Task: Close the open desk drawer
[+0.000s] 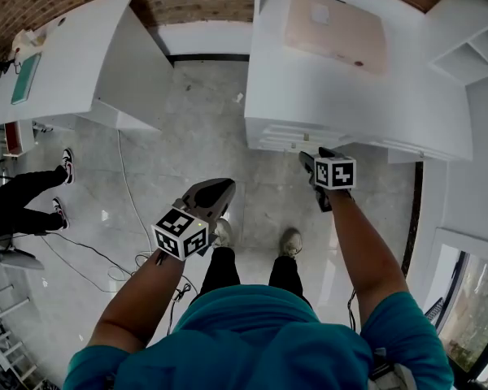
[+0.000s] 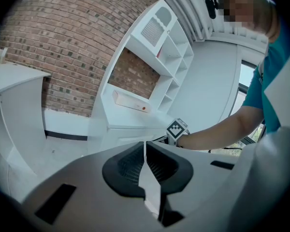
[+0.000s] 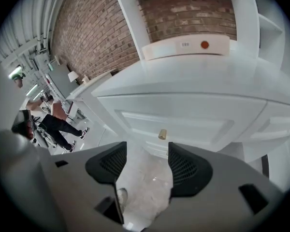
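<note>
The left gripper [image 2: 145, 154] is the one closer to the person's body. It hangs over the floor, well apart from the desk [image 1: 407, 96], with its two dark pads pressed together and nothing between them.

The right gripper [image 3: 146, 162] is further forward, near the front edge of the desk. Its jaws are spread wide and between them only the floor shows; they pinch nothing.

Straight ahead of this gripper, and a little above the gap of its jaws, is the small brass knob [image 3: 162, 134] of the drawer [image 3: 198, 122]. The knob is near the jaw tips but apart from them.

The drawer sits under the front edge of the desk, left of a second front [image 3: 275, 129]. Its long axis runs along that edge, across the direction the right gripper points.

To my judgement the drawer front is level, or almost level, with its neighbour, so little or no push remains. If one is needed, the right hand is clearly the nearer one, and it would press straight forward on the front.
</note>
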`<state>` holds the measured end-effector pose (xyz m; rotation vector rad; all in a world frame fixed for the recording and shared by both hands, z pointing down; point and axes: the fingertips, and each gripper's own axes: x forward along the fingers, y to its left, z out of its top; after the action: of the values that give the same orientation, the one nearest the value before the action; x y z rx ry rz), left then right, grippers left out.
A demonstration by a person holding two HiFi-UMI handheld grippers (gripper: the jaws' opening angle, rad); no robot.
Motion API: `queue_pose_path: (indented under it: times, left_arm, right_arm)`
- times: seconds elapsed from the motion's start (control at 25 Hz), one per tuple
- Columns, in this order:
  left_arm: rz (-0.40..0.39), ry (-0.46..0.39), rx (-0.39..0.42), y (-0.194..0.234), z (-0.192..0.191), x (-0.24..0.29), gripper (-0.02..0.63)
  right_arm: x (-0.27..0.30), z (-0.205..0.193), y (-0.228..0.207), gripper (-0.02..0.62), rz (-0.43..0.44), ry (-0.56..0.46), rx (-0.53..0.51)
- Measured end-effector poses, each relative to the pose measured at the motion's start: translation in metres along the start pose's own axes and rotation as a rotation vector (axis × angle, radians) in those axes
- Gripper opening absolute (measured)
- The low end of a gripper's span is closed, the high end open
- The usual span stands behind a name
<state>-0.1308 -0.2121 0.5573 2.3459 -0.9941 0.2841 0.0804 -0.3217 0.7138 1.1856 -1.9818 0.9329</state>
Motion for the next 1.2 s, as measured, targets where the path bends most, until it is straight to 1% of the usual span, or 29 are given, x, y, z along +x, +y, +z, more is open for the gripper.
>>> queue_pose_path:
  times: [0.2,0.36,0.52,0.56,0.6,0.64,0.72,0.76,0.92,1.08,1.2]
  left_arm:
    - [0.001,-0.039,0.027,-0.028,0.021,-0.015,0.028]
    - [-0.014,-0.060,0.061,-0.054,0.041,-0.029,0.028]
    - [-0.026,-0.090,0.078,-0.077,0.065,-0.041,0.028]
    - [-0.032,-0.098,0.084,-0.083,0.071,-0.044,0.028]
    - [-0.039,-0.107,0.093,-0.089,0.077,-0.047,0.028]
    - [-0.045,-0.117,0.104,-0.095,0.083,-0.050,0.028]
    - [-0.053,-0.134,0.121,-0.106,0.095,-0.057,0.028]
    - [-0.054,-0.141,0.126,-0.113,0.100,-0.061,0.028]
    - [-0.064,-0.184,0.162,-0.134,0.126,-0.075,0.028]
    - [-0.078,-0.213,0.200,-0.148,0.148,-0.095,0.028]
    - [-0.080,-0.240,0.222,-0.156,0.164,-0.104,0.028]
  right_arm:
    - [-0.059,0.013,0.021,0.264,0.053,-0.068,-0.032]
    - [-0.107,0.026,0.035,0.262,0.086,-0.121,-0.044]
    - [-0.158,0.040,0.052,0.243,0.132,-0.175,-0.059]
    - [-0.171,0.042,0.057,0.228,0.150,-0.188,-0.067]
    - [-0.184,0.046,0.064,0.193,0.166,-0.204,-0.077]
    - [-0.198,0.050,0.070,0.154,0.178,-0.225,-0.089]
    - [-0.227,0.059,0.084,0.047,0.202,-0.279,-0.116]
    - [-0.243,0.062,0.091,0.030,0.221,-0.306,-0.128]
    - [-0.298,0.077,0.114,0.021,0.271,-0.403,-0.187]
    - [-0.340,0.090,0.135,0.021,0.289,-0.470,-0.235]
    - [-0.368,0.101,0.142,0.021,0.292,-0.521,-0.270]
